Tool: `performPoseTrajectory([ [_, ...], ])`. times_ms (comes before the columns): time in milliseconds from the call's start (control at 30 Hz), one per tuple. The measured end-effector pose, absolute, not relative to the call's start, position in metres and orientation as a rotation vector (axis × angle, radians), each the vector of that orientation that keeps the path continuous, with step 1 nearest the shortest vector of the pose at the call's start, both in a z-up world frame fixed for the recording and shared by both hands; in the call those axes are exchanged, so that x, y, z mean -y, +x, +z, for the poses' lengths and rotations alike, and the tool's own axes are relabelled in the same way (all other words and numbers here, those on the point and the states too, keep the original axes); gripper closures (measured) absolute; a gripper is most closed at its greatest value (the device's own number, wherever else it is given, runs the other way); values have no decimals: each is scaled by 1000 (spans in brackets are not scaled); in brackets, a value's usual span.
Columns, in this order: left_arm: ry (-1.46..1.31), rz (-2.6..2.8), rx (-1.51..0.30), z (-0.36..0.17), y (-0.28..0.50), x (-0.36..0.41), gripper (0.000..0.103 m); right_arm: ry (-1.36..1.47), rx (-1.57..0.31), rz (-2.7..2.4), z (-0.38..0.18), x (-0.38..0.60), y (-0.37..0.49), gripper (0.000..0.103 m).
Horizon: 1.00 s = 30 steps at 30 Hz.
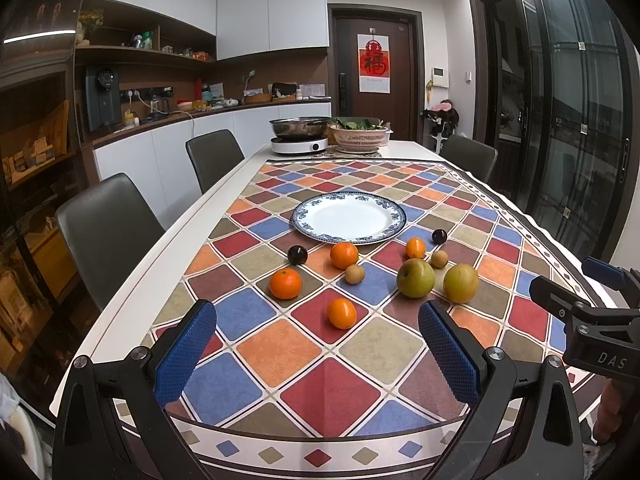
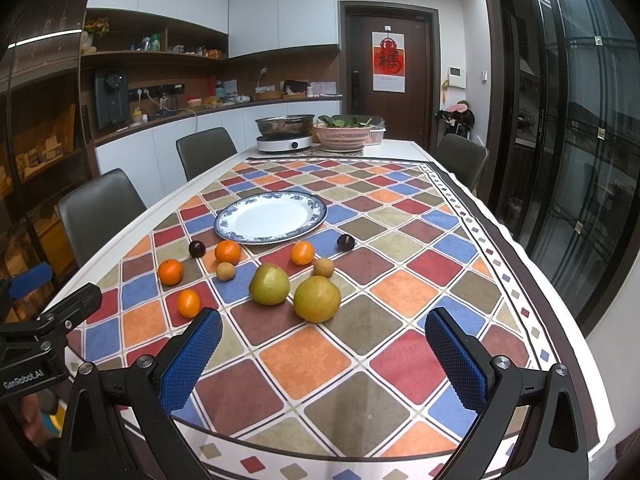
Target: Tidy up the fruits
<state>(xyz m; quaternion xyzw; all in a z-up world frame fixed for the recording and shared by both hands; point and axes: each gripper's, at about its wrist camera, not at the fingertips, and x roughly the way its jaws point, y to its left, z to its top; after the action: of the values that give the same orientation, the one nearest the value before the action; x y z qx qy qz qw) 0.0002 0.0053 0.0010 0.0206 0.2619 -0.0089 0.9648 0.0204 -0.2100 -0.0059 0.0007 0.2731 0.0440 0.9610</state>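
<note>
Both grippers hover over the near end of the table (image 1: 248, 160), jaws spread wide, nothing between them: left gripper (image 1: 318, 354), right gripper (image 2: 324, 360).

Landmark: plate (image 1: 348, 218) (image 2: 270, 218), on the checkered cloth (image 1: 280, 344), nothing on it.

All fruit sits loose on the cloth, on the near side of the plate:
- four oranges (image 1: 344, 255) (image 2: 228, 252), one just beside the plate rim, the others nearer the grippers
- two pears (image 1: 416, 278) (image 2: 270, 284), side by side, nearest the right gripper
- two dark plums (image 1: 297, 255) (image 2: 197, 249), one at each end of the plate's near rim
- two small brown fruits (image 1: 355, 273) (image 2: 225, 271), possibly longans, hard to tell at this size

Beyond the plate, at the far end: pan on a white cooker (image 1: 299, 145), and a basket of greens (image 1: 362, 136).

Readable: "DAS" on the right gripper body in the left view, "GenRobot.AI" on the left gripper body in the right view.
</note>
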Motion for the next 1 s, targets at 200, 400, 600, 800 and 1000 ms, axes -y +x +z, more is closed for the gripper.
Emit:
performPoseTrajectory([
  [200,33,-16,-565,-6,9,-5,0,-20,-563,95,-12,206,28,1],
  [400,33,-19,-610,-14,20,-3,0,-23,-606,110,-22,207,40,1],
  [600,34,-32,-657,-25,35,-1,0,-24,-656,137,-34,205,56,1],
  [800,34,-55,-706,-37,53,-2,8,-33,-697,160,-46,199,73,1],
  [1000,27,-90,-777,-53,77,-2,19,-41,-740,163,-58,194,92,1],
])
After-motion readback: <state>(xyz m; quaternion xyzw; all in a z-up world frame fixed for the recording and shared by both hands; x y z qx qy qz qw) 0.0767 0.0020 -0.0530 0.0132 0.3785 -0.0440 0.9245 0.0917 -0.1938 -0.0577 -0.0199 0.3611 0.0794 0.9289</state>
